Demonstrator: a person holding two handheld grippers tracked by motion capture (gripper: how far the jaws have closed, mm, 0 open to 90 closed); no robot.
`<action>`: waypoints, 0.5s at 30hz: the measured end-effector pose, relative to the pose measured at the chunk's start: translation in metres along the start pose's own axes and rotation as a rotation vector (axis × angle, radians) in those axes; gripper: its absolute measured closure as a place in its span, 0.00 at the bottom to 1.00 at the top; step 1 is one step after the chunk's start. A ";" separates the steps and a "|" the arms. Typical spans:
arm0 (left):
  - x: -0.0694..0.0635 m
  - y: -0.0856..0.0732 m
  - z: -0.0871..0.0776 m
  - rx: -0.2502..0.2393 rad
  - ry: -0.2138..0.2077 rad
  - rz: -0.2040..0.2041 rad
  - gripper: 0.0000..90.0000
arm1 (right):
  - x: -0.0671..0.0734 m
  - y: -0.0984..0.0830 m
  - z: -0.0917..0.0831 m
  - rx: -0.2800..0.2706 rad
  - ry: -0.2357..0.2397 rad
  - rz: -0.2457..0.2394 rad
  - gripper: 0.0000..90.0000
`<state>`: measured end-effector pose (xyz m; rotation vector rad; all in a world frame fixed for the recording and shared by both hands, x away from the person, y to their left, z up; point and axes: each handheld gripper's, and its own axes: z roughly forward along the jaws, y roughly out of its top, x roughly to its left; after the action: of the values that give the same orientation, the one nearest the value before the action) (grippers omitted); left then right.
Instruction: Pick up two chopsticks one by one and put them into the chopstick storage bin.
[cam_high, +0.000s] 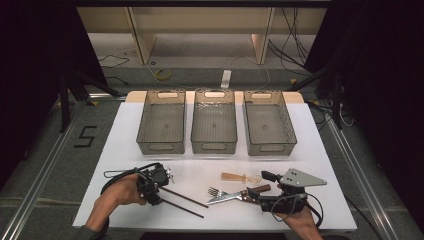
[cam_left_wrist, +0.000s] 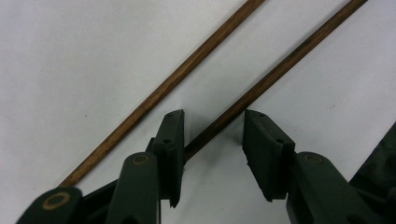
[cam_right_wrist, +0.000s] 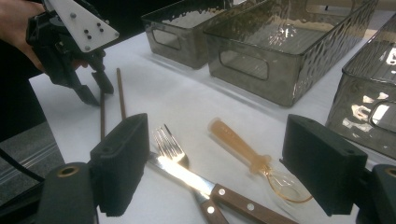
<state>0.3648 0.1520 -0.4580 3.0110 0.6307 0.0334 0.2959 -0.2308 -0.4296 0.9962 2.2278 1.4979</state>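
My left gripper (cam_high: 161, 193) sits low over the chopsticks (cam_high: 184, 200), at about 8 o'clock on the table (cam_high: 125, 130). Its jaws are apart and straddle one chopstick (cam_left_wrist: 261, 86); that stick lies against the inner face of one jaw, and the other jaw stands clear of it. The second chopstick (cam_left_wrist: 163, 88) lies just outside the jaws, roughly parallel. My right gripper (cam_high: 267, 192) rests at about 4 o'clock, jaws wide apart and empty. Ahead of it a fork (cam_right_wrist: 170, 144) and a knife (cam_right_wrist: 205, 186) lie crossed, with a clear spoon (cam_right_wrist: 247, 156) just beside them. Three bins (cam_high: 214, 122) stand in a row at 12 o'clock.
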 end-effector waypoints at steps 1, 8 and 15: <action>-0.001 0.000 0.001 0.016 -0.003 0.010 0.66 | 0.000 0.000 0.000 0.001 0.000 0.000 0.27; -0.005 0.001 0.001 0.029 -0.003 0.030 0.75 | 0.000 0.000 0.000 0.005 0.000 0.000 0.27; -0.007 0.000 0.002 0.017 0.000 0.058 0.78 | 0.000 0.000 0.001 0.012 0.003 -0.003 0.27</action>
<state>0.3588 0.1489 -0.4596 3.0447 0.5466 0.0317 0.2963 -0.2302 -0.4298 0.9952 2.2417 1.4872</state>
